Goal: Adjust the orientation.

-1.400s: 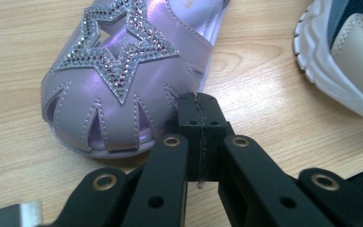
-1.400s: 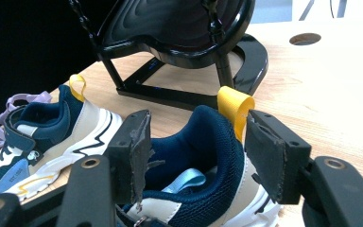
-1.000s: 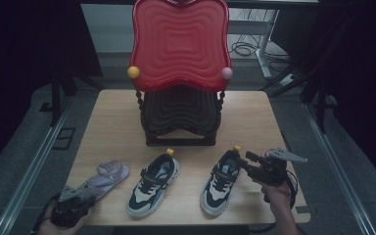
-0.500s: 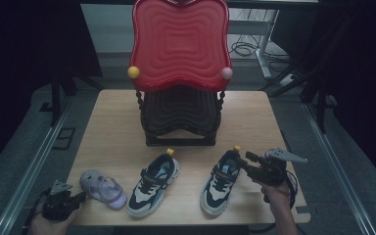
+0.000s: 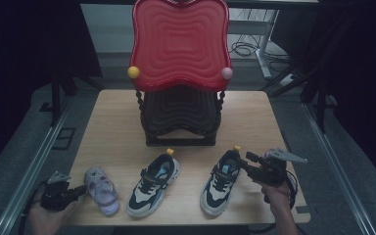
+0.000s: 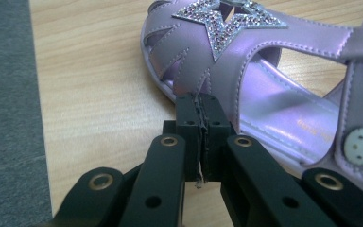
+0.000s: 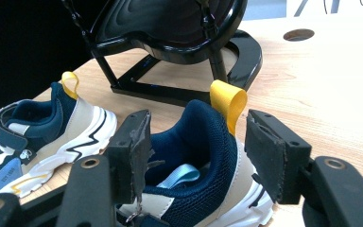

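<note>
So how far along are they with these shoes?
Early, it seems. Done: the sandal, left sneaker and right sneaker lie in a row at the table's front; none is on the rack. In hand: the right tongs stand open around the right sneaker's heel; the left tongs are shut at the sandal's edge. Left: probably moving every shoe, though where isn't shown.

Left hand-held gripper (image 6: 199, 124) closed; right hand-held gripper (image 7: 199, 147) spread.

Two sneakers (image 5: 153, 184) (image 5: 221, 181); one purple sandal (image 5: 101, 190); one rack (image 5: 179, 73).
</note>
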Demonstrator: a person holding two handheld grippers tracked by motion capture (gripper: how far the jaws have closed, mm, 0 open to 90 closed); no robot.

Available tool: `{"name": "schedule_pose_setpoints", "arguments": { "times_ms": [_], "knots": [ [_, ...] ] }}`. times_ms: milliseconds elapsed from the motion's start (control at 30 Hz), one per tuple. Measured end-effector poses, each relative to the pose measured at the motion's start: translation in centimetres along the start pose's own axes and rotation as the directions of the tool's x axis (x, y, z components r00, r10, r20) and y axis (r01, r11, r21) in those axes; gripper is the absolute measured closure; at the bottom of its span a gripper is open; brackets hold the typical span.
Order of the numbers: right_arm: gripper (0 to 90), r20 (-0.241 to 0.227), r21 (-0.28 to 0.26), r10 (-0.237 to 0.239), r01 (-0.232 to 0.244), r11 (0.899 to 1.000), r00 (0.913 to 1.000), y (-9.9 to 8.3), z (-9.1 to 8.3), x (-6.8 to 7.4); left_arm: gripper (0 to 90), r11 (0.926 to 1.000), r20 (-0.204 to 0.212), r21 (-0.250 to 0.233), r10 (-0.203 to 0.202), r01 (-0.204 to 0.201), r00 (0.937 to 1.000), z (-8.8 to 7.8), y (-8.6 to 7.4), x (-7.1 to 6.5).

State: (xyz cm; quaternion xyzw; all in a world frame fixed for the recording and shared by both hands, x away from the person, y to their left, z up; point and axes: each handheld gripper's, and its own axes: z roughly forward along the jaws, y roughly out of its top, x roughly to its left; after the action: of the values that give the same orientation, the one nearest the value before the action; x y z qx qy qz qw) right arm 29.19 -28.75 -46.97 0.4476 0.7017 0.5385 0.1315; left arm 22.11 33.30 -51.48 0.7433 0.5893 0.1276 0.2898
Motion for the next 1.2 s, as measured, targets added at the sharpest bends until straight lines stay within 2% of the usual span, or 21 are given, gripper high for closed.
{"name": "schedule_pose_setpoints", "arguments": {
  "times_ms": [300, 700, 967, 1200],
  "knots": [
    [41.4, 0.006, -0.001, 0.003, -0.003, 1.000, 1.0000, 0.0, -0.1, 0.0, 88.7, 0.9998, 0.036, 0.012, 0.013, -0.013, 0.9993, 0.6, 1.1, 1.0],
    [41.8, 0.004, 0.012, -0.001, 0.001, 1.000, 1.0000, -0.2, 0.2, 0.1, 89.4, 0.9981, 0.035, 0.027, 0.054, -0.055, 0.9980, 1.7, 2.9, 1.4],
    [41.7, 0.004, 0.013, -0.003, 0.003, 1.000, 1.0000, -0.2, 0.2, 0.2, 89.7, 0.9991, 0.032, 0.011, 0.040, -0.040, 0.9987, 2.3, 3.9, 1.8],
    [41.7, 0.006, 0.018, -0.006, 0.006, 1.000, 1.0000, -0.3, 0.2, 0.2, 89.7, 0.9983, 0.043, 0.005, 0.058, -0.058, 0.9974, 2.9, 4.7, 1.9]
  ]
}}
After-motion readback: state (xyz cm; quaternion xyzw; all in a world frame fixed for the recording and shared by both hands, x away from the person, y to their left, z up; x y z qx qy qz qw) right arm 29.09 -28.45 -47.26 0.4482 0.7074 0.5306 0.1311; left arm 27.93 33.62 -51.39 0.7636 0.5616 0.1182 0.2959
